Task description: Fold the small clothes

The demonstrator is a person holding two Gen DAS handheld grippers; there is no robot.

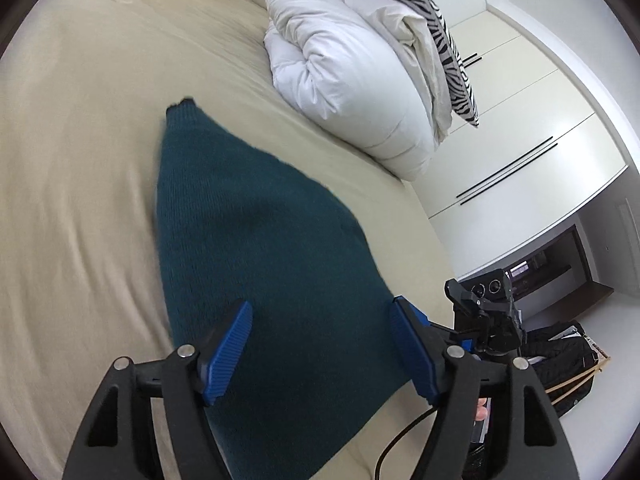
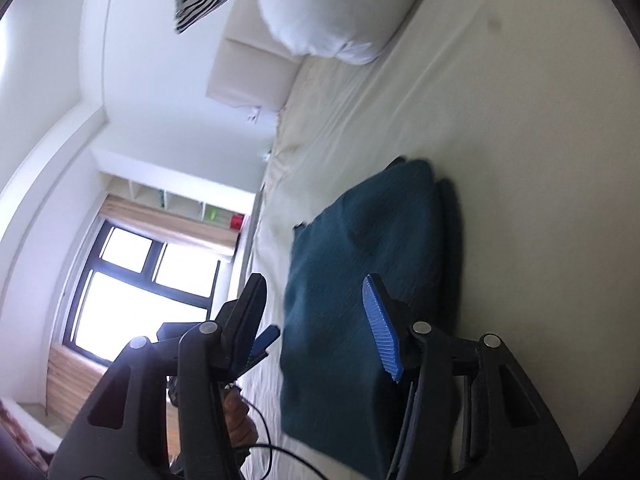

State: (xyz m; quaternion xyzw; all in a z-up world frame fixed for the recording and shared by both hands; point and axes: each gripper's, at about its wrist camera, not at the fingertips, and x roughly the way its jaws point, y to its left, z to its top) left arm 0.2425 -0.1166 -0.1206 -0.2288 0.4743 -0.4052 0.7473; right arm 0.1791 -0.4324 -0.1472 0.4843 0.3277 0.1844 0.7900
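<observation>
A dark teal knitted garment (image 1: 256,248) lies flat on the beige bed sheet (image 1: 80,160), near the bed's front edge; the left gripper (image 1: 320,344) hangs over its near end, blue ribbed pads apart, clamping nothing; the right gripper (image 2: 316,328) likewise stands open above the cloth; a folded white duvet (image 1: 344,80) and a zebra-striped pillow (image 1: 424,12) sit far right.

Teal garment (image 1: 256,240) is showing matt, fuzzy knit; bed (image 1: 80,160) sheet is looking smooth cloth; pads (image 1: 230,352) are looking ribbed plastic.
</observation>
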